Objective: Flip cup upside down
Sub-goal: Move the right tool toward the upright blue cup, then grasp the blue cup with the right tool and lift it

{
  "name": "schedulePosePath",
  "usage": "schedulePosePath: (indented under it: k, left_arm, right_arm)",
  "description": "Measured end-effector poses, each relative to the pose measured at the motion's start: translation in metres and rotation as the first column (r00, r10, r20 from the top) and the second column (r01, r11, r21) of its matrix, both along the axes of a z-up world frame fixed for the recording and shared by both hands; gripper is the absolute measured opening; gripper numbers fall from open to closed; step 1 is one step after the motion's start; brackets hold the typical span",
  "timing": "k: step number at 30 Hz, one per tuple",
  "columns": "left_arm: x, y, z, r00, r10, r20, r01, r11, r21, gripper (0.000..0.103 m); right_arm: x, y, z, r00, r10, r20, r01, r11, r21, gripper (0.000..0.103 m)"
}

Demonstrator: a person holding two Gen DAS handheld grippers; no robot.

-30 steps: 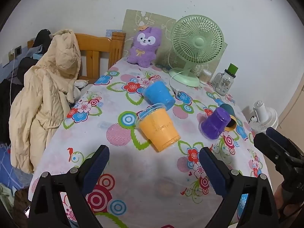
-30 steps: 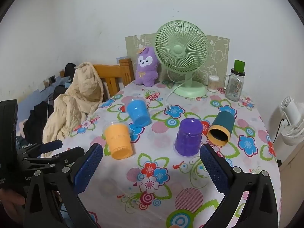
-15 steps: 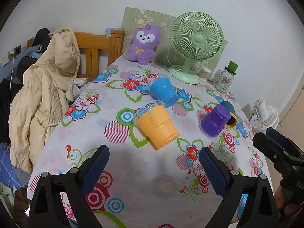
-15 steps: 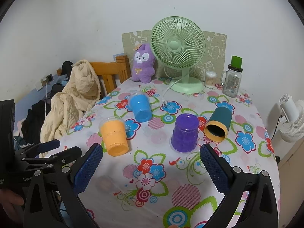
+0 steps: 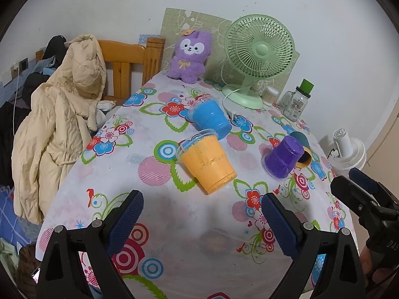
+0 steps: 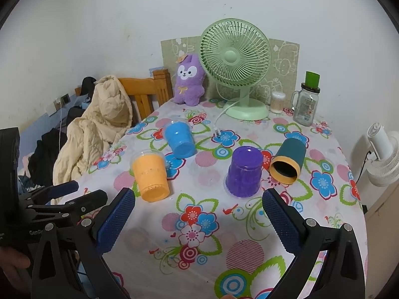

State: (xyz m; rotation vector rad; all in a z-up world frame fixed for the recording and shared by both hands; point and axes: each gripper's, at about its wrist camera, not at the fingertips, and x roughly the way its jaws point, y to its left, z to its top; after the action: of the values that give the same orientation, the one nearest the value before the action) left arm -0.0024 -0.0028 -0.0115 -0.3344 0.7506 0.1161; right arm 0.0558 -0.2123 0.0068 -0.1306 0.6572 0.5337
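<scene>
Several cups sit on the floral tablecloth (image 6: 199, 224). An orange cup (image 6: 150, 179) (image 5: 208, 163), a blue cup (image 6: 180, 139) (image 5: 209, 118) and a purple cup (image 6: 245, 172) (image 5: 283, 157) stand mouth down. A teal cup with a yellow rim (image 6: 288, 160) lies on its side, mouth toward me; in the left wrist view (image 5: 300, 138) it is mostly hidden behind the purple cup. My left gripper (image 5: 202, 214) is open and empty near the table's front edge. My right gripper (image 6: 198, 211) is open and empty, in front of the purple cup.
A green desk fan (image 6: 235, 66), a purple plush toy (image 6: 188, 79), a glass jar with a green lid (image 6: 306, 102) and a cotton swab pot (image 6: 277, 102) stand at the back. A wooden chair (image 5: 124, 62) with a cream coat (image 5: 59, 114) is left. A white fan (image 6: 382, 154) stands right.
Both grippers have drawn back and risen slightly, so the cups look a little farther off. No cup has moved. Both grippers stay open.
</scene>
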Motion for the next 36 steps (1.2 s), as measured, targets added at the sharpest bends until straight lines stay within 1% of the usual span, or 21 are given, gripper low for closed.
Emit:
schedulePosePath:
  k: [13,19,22,24,27,31,34,35,36]
  left_arm:
    - [0.002,0.014,-0.007,1.000,0.014,-0.022,-0.015,0.999,-0.029,0.097]
    - [0.007,0.030,-0.015,0.999,0.034,-0.042,-0.036,0.998,-0.047,0.097]
    - [0.013,0.040,-0.018,0.998,0.052,-0.047,-0.054,0.998,-0.037,0.097]
    - [0.019,0.047,-0.019,0.997,0.058,-0.048,-0.060,0.998,-0.036,0.097]
    - [0.029,0.059,-0.021,0.996,0.070,-0.049,-0.071,0.997,-0.028,0.097]
    - [0.038,0.071,-0.027,0.994,0.091,-0.063,-0.094,0.995,-0.037,0.097]
    - [0.039,0.078,-0.030,0.992,0.103,-0.070,-0.106,0.993,-0.047,0.097]
    - [0.039,0.079,-0.031,0.992,0.105,-0.074,-0.109,0.993,-0.048,0.097]
    - [0.039,0.080,-0.032,0.991,0.107,-0.077,-0.111,0.993,-0.048,0.097]
  right_arm:
    - [0.005,0.012,-0.004,1.000,0.012,-0.015,-0.012,0.999,-0.030,0.103]
    - [0.025,0.033,-0.009,0.999,0.037,-0.035,-0.039,0.997,-0.069,0.103]
    - [0.043,0.049,-0.005,0.998,0.064,-0.025,-0.065,0.995,-0.075,0.103]
    - [0.063,0.065,-0.006,0.995,0.095,-0.037,-0.097,0.993,-0.071,0.103]
    - [0.095,0.092,-0.012,0.990,0.119,-0.073,-0.127,0.984,-0.122,0.103]
    - [0.135,0.126,-0.029,0.984,0.143,-0.107,-0.161,0.969,-0.187,0.103]
    - [0.160,0.146,-0.045,0.975,0.165,-0.152,-0.194,0.959,-0.206,0.102]
    - [0.170,0.154,-0.051,0.972,0.168,-0.166,-0.202,0.955,-0.218,0.102]
    - [0.176,0.158,-0.055,0.971,0.165,-0.171,-0.202,0.953,-0.227,0.099]
